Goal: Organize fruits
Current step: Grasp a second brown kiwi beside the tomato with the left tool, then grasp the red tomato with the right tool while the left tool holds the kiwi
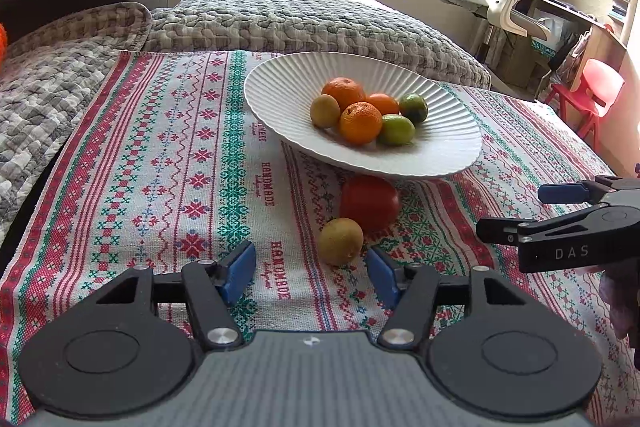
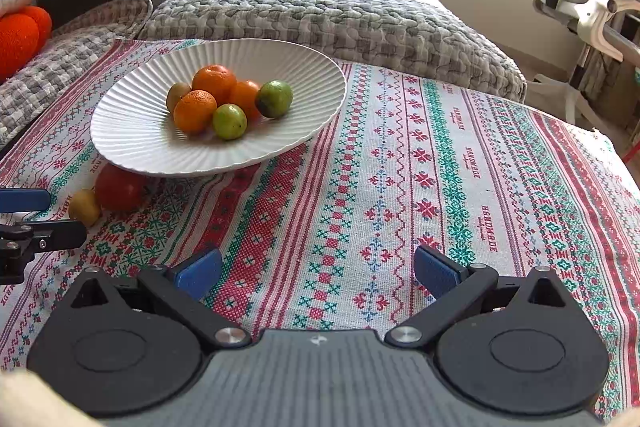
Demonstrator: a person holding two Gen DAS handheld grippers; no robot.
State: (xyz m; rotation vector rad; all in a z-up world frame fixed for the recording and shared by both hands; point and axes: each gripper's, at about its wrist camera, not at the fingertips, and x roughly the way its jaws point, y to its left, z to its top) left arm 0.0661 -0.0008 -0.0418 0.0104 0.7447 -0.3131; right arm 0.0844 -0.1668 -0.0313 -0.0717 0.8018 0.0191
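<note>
Plate [image 1: 280, 87]: six fruits in. Left: kiwi [image 1: 341, 241] and tomato [image 1: 370, 203], just ahead of left tool [image 1: 310, 277], half-open, empty. Right tool [image 2: 318, 273]: wide open, empty.

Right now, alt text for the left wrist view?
Open left tongs sit low over a patterned cloth, with a kiwi just ahead between the pads, not gripped, and a red fruit behind it. Beyond, a white dish holds six fruits; the right tongs enter at right.
</note>
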